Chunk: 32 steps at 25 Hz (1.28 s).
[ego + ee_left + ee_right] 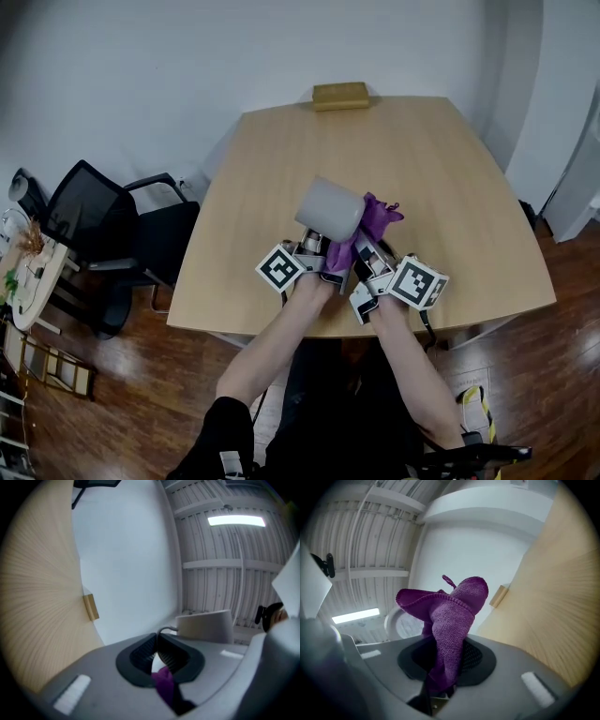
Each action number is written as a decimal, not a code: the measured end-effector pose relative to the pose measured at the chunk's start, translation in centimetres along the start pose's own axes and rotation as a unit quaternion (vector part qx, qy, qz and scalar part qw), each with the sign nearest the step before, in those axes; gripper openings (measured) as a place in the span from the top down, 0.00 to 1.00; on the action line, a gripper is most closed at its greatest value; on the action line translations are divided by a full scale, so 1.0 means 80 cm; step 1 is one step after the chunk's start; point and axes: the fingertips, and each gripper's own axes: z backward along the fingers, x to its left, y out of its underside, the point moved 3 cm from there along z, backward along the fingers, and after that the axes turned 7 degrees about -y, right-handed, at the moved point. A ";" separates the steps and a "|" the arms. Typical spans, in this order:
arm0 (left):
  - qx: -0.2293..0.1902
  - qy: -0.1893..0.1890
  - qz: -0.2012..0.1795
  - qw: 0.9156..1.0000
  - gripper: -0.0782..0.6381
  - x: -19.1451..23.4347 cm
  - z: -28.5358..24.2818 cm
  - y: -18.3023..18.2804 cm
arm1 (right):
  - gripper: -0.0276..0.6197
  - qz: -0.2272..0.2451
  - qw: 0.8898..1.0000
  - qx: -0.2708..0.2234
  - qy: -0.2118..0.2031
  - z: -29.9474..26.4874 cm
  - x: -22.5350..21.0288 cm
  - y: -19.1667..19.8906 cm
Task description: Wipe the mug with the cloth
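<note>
Wiping is judged under way, with no finish shown. Light wood-grain table, flat with rounded corners. Smooth grey cylindrical mug is held tipped above the near edge, with the left gripper clamped on what looks like its handle. Fuzzy purple microfibre cloth, bunched, is pinched in the right gripper and laid against the mug's side.

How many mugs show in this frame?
1: the grey mug, held over the table by the left gripper, beside the purple cloth. No others visible.
</note>
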 end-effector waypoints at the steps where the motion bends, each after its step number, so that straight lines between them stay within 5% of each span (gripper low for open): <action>1: 0.004 0.000 0.002 1.000 0.84 0.000 0.000 0.003 | 0.82 -0.004 1.000 0.013 0.018 0.002 -0.012 0.003; 5: 0.005 -0.014 0.011 1.000 0.84 0.010 0.003 0.002 | 0.82 -0.018 0.999 -0.032 0.034 0.026 -0.023 -0.027; 9: -0.005 -0.013 0.012 1.000 0.84 0.012 0.004 -0.004 | 0.82 -0.010 0.992 -0.112 -0.057 0.037 0.038 -0.076; 12: -0.001 -0.010 0.014 1.000 0.84 0.008 0.002 -0.001 | 0.82 -0.003 0.990 -0.097 -0.099 0.020 0.070 -0.068; 17: 0.020 -0.012 -0.004 1.000 0.84 0.007 0.004 0.003 | 0.82 -0.010 0.997 -0.052 -0.057 0.007 0.028 -0.034; 21: 0.094 -0.032 -0.114 0.988 0.84 0.020 0.001 0.000 | 0.82 -0.029 0.999 0.010 0.041 0.020 -0.039 -0.026; 23: 0.144 -0.067 -0.210 0.965 0.83 0.038 -0.005 -0.005 | 0.82 -0.067 0.994 -0.012 0.081 0.050 -0.063 -0.043; 27: 0.211 -0.160 -0.380 0.886 0.82 0.075 -0.023 -0.030 | 0.82 -0.038 0.994 -0.033 0.100 0.078 -0.077 -0.083; 30: 0.240 -0.200 -0.450 0.837 0.82 0.097 -0.039 -0.034 | 0.82 -0.022 0.995 -0.021 0.092 0.076 -0.077 -0.088; 32: 0.243 -0.224 -0.477 0.815 0.82 0.110 -0.053 -0.031 | 0.82 -0.020 0.996 -0.013 0.088 0.076 -0.080 -0.089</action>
